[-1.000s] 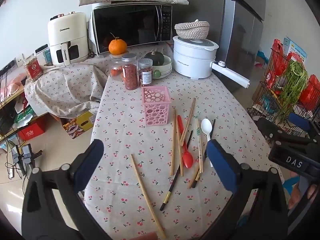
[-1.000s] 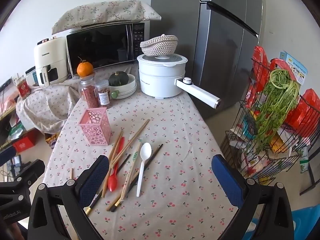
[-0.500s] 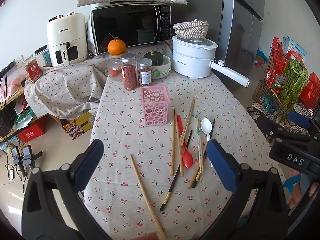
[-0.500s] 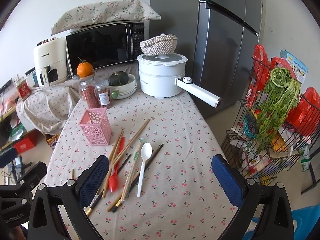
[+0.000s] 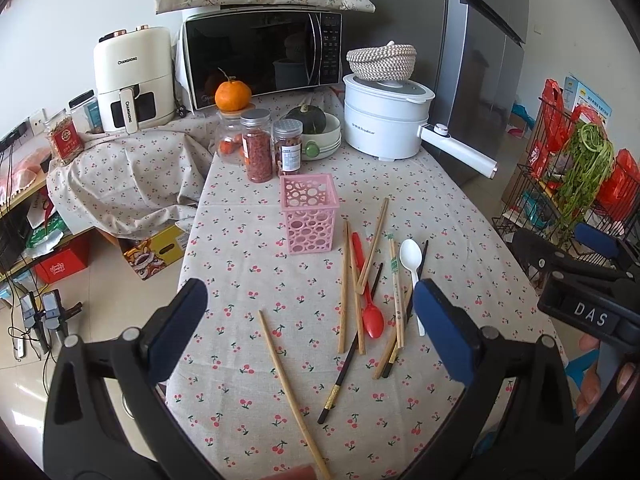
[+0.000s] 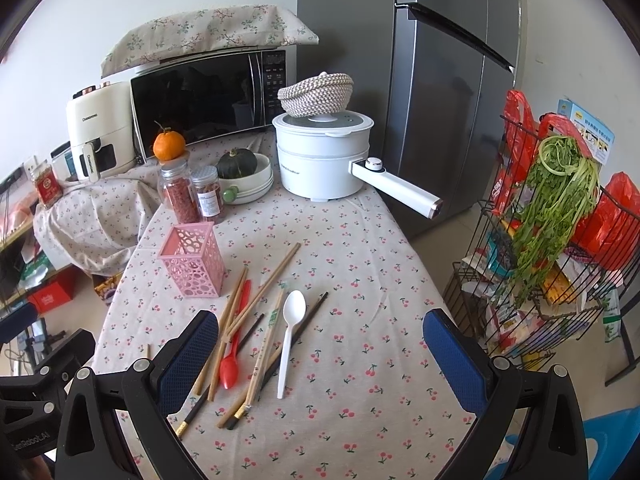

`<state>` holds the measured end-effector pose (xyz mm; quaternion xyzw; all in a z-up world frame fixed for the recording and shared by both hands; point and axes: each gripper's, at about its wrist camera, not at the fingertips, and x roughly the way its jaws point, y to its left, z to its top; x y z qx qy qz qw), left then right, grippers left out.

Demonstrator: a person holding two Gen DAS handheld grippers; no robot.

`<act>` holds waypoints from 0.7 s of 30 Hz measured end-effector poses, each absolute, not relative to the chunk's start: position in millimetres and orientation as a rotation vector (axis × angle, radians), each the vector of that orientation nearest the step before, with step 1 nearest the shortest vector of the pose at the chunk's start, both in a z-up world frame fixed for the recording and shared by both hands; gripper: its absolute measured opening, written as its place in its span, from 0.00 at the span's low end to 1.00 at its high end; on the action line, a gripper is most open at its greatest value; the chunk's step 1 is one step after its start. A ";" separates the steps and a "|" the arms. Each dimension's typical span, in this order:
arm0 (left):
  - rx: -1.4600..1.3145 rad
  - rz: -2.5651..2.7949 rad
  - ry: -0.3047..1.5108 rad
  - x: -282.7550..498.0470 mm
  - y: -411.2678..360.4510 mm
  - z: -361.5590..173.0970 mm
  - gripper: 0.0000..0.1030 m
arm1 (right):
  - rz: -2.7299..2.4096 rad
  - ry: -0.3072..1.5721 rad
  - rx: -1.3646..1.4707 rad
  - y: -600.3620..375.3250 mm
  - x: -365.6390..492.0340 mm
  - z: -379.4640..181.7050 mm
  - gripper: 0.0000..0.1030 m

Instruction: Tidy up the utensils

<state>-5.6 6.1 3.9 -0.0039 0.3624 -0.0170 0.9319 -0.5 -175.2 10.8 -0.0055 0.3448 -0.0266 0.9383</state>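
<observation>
The table [image 5: 448, 208] wears a pale cloth printed with small red cherries. Toward its middle stands a pink holder [image 5: 307, 213], square, upright, its plastic walls pierced with round holes; nothing shows above its rim. Just beside it, toward the near edge, the utensils lie in a loose heap: several pale wooden chopsticks [image 5: 343, 288] crossing one another, a red spoon [image 5: 369, 302] with its bowl pointing to the near edge, a white spoon [image 5: 411, 264] with its bowl toward the far edge, and dark chopsticks [image 5: 352, 344] with gold ends running under the rest. One wooden chopstick [image 5: 290, 384] lies apart, slanting toward the near edge.

The left gripper [image 5: 308, 324] hovers above the near edge, its blue-padded fingers [image 5: 178, 322] spread wide and empty. The right gripper [image 6: 320, 356] hangs over the heap, fingers [image 6: 454, 354] likewise wide, holding nothing.

At the far edge stand two spice jars [image 5: 272, 150] and a white electric pot [image 5: 386, 120].
</observation>
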 end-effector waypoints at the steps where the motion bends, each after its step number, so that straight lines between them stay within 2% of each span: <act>1: -0.009 -0.036 0.742 -5.4 5.9 4.1 0.99 | -0.054 0.701 -0.009 -175.0 -1.4 10.9 1.00; 21: -0.013 -0.037 0.741 -6.2 5.3 4.4 0.99 | -0.047 0.684 0.011 -176.6 -4.6 13.5 1.00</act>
